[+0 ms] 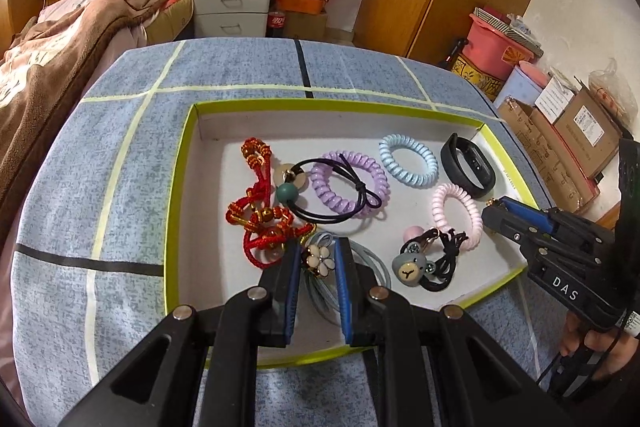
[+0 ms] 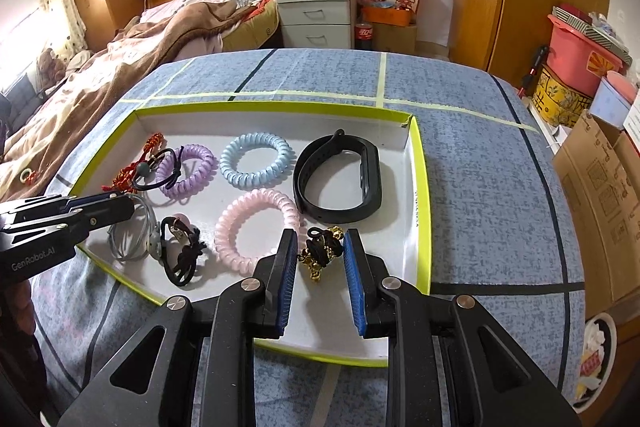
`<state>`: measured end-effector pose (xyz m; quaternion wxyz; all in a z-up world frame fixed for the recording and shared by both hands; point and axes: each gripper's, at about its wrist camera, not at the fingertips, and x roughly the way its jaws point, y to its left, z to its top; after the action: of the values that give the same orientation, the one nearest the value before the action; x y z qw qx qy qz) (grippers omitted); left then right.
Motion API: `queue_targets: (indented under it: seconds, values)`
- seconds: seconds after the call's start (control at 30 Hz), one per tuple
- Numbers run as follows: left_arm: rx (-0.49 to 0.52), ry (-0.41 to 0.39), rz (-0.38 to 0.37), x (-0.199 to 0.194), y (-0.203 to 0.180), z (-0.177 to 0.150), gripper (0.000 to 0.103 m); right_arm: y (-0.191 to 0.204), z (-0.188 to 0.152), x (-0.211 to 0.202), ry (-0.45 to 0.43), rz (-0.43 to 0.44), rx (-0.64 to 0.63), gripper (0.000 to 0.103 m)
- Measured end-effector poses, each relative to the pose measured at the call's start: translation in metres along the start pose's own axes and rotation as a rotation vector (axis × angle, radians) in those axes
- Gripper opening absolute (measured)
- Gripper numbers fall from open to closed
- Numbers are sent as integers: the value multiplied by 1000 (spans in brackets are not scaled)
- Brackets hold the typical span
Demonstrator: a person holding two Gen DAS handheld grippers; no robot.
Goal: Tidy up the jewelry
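The left gripper (image 1: 316,261) has its fingers narrow around a flower hair tie (image 1: 317,259) at the lower middle of the tray (image 1: 178,187); whether they press it I cannot tell. The right gripper (image 2: 320,253) stands the same around a black cord with gold bells (image 2: 322,251). Both look light and soft; the cord seems the safest hold. Three coil ties (image 1: 408,161), one black band (image 1: 468,165).
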<state>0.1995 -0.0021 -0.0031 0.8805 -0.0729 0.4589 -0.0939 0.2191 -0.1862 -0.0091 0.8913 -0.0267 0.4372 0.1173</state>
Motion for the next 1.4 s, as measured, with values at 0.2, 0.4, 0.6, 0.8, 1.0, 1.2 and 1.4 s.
queue_targets:
  seconds: [0.2,0.4,0.6,0.8,1.0,1.2,1.4]
  values:
    - [1,1,8,0,0,0,22,1,-1,2,2,-12,4,26]
    - [3,-9,20,-5,-2,-1,36,1,-1,-3,-25,-16,7,27]
    - [3,-27,28,-17,-5,-3,44,5,-1,-13,-53,-13,13,46]
    - [10,-55,51,-31,-10,-8,48,14,-5,-30,-82,2,17,46]
    - [16,-87,100,-47,-17,-20,50,23,-15,-54,-128,17,55,46]
    - [16,-126,170,-63,-23,-36,50,36,-26,-74,-156,24,75,46]
    - [-8,-150,227,-73,-28,-47,50,47,-37,-89,-177,13,77,46]
